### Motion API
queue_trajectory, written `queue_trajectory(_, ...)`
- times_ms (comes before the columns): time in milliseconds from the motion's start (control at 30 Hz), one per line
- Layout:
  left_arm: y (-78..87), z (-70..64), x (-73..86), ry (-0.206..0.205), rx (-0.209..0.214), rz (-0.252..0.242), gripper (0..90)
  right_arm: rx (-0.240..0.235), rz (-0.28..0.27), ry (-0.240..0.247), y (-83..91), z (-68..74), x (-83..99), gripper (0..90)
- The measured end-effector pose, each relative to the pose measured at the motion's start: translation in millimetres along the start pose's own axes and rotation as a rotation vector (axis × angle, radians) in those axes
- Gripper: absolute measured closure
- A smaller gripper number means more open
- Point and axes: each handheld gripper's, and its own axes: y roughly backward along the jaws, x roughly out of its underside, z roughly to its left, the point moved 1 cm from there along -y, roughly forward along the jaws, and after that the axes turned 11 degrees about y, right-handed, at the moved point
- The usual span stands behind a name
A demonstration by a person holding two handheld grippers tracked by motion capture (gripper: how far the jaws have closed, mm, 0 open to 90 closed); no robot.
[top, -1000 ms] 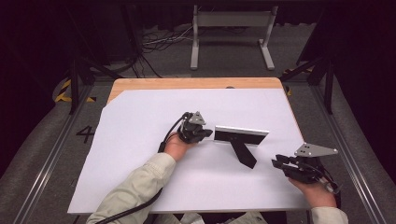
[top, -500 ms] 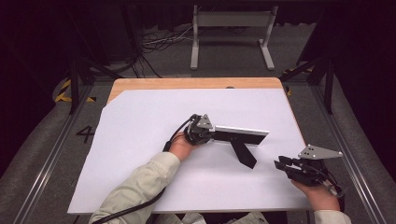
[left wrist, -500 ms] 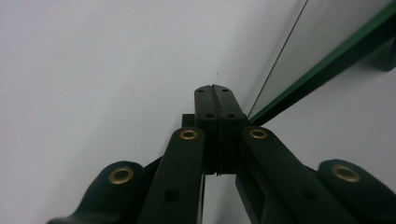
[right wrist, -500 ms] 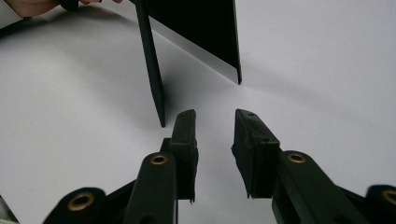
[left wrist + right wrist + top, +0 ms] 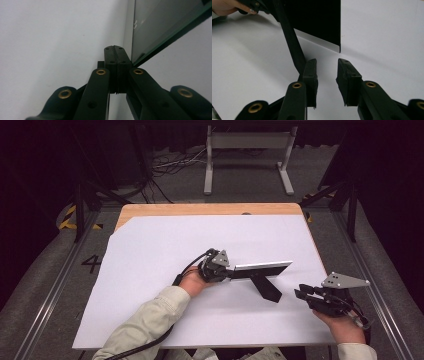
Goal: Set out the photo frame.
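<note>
Now the left claw (image 5: 225, 271) sits clenched at the left end of the flat black picture frame with a pale edge (image 5: 262, 267), which stands near the middle of the white-covered counter (image 5: 150, 270), propped on its black back strut (image 5: 265, 287). Whether the jaws pinch the frame, I cannot tell. Well apart, the right claw (image 5: 301, 293) rests released near the counter's right edge.

I'm working in a lab: dark curtains (image 5: 45, 165), loose cables (image 5: 170, 165), floor rails (image 5: 45, 300), a white-covered table (image 5: 150, 250).
</note>
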Motion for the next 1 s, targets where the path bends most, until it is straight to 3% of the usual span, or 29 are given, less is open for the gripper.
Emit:
queue_trajectory(200, 1.1, -9.9, 0.5, -0.029, 0.045, 0.030, 90.0, 0.005, 0.001, -0.012, 1.6, -1.4, -0.9, 69.0)
queue_trajectory(433, 2.1, -19.1, 2.1, -0.030, 0.095, 0.059, 90.0, 0.007, -0.003, -0.015, 3.0, -3.1, -2.9, 69.0)
queue_trajectory(1000, 0.5, -44.6, 3.7, -0.066, 0.173, 0.098, 90.0, 0.009, -0.020, -0.014, 5.1, -6.2, -9.6, 69.0)
